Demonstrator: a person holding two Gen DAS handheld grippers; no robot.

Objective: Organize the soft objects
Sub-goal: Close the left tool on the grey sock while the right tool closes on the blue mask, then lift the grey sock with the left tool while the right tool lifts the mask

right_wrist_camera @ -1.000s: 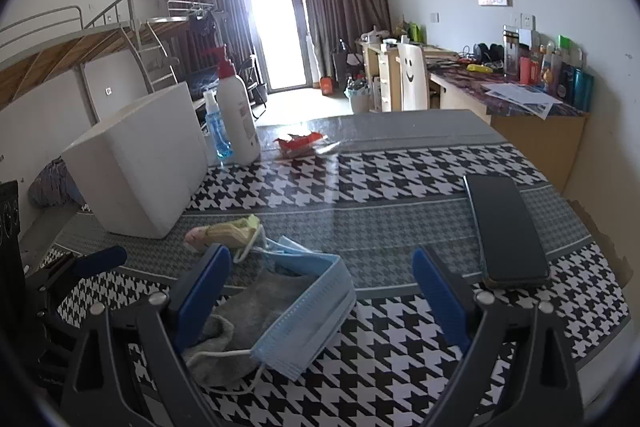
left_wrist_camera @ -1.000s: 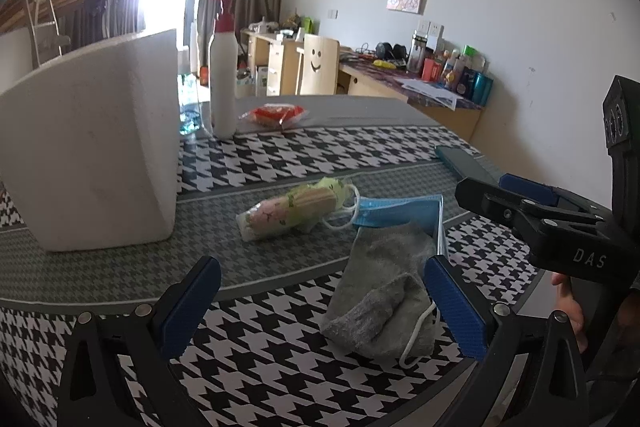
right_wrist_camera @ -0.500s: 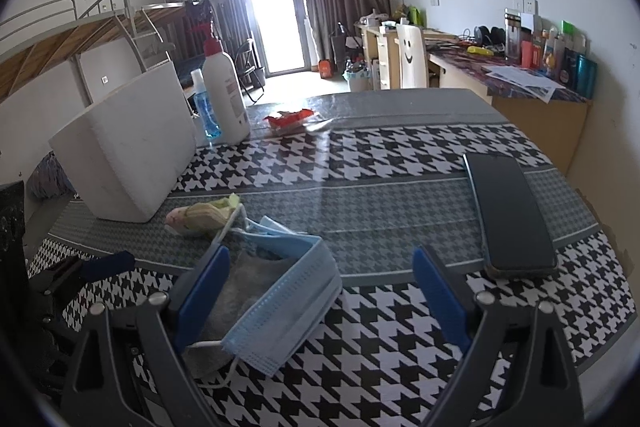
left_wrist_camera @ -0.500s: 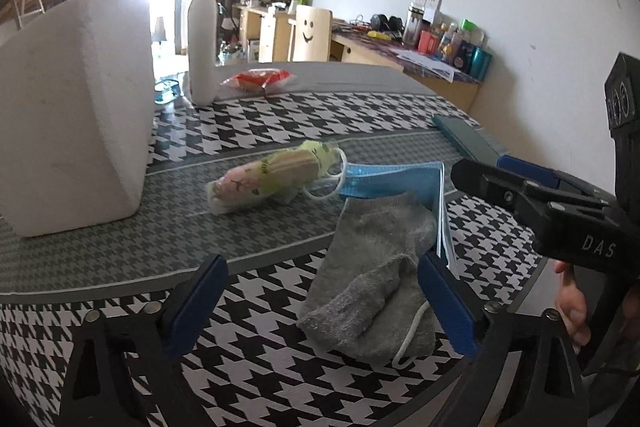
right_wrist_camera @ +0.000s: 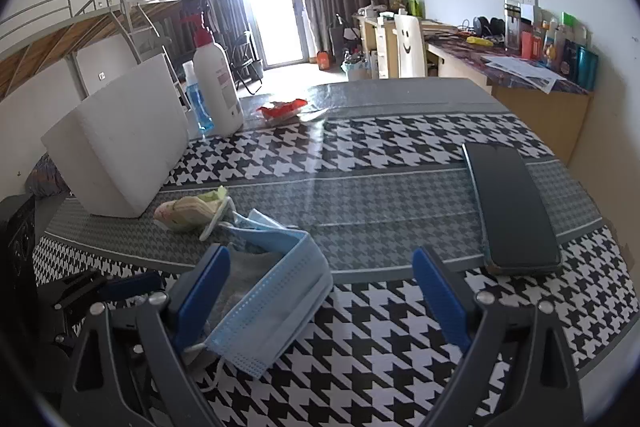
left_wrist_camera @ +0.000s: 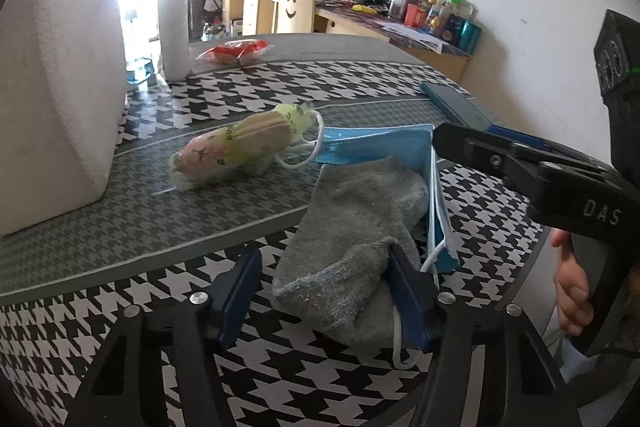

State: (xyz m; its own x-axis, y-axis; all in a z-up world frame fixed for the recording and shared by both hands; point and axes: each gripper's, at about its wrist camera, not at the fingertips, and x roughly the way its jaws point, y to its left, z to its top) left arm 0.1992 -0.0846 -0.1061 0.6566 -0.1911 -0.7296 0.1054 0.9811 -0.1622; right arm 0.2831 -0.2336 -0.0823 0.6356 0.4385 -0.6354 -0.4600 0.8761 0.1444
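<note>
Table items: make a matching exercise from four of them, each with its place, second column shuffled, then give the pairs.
1. grey sock
2. blue face mask
3. dark phone
4. white pump bottle

A. far end, beside the foam block
B. between the left claw's fingers
C. flat at the table's right edge
D. under the open right claw

Pairs: 1-B, 2-D, 3-C, 4-A

Left gripper [left_wrist_camera: 324,291] low and level, jaws parted. Right gripper [right_wrist_camera: 320,291] beside it, jaws spread wide; a bare hand [left_wrist_camera: 570,291] grips its handle.
</note>
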